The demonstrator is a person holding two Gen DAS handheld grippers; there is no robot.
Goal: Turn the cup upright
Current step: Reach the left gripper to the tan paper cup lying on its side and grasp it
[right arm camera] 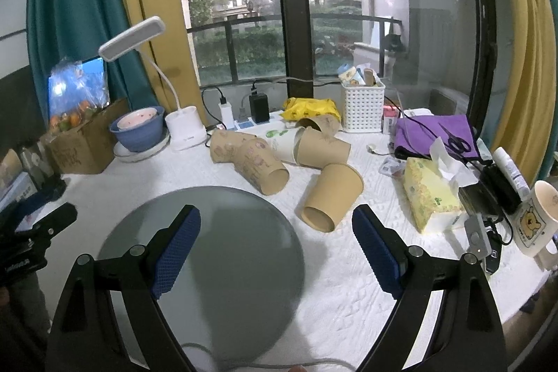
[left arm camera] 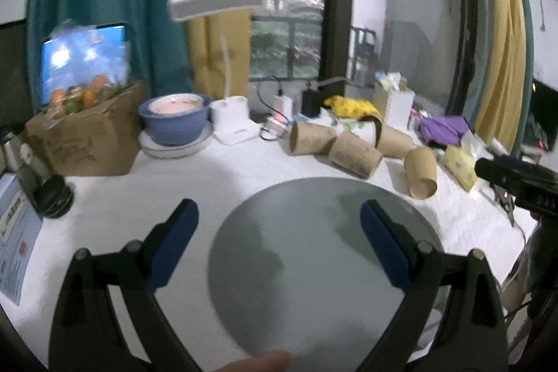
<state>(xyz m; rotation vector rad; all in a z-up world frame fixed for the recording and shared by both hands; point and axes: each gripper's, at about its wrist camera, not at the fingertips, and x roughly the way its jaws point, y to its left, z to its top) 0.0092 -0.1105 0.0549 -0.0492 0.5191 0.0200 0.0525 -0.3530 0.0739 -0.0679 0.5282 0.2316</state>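
Paper cups [right arm camera: 331,197] lie toppled between grey mat [right arm camera: 244,232] and tissue box [right arm camera: 430,194].

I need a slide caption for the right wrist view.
Open right tongs hover above gray round mat, facing tipped paper cups.

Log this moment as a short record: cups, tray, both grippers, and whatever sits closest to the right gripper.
cups: several brown paper cups, all lying on their sides, none upright
tray: round grey tray, nothing on it
left gripper: jaws open, holding nothing, over the tray
right gripper: jaws open, holding nothing, above the tray's right edge
closest cup: open mouth toward the camera, just beyond the right gripper
nearby: tissue pack, mug
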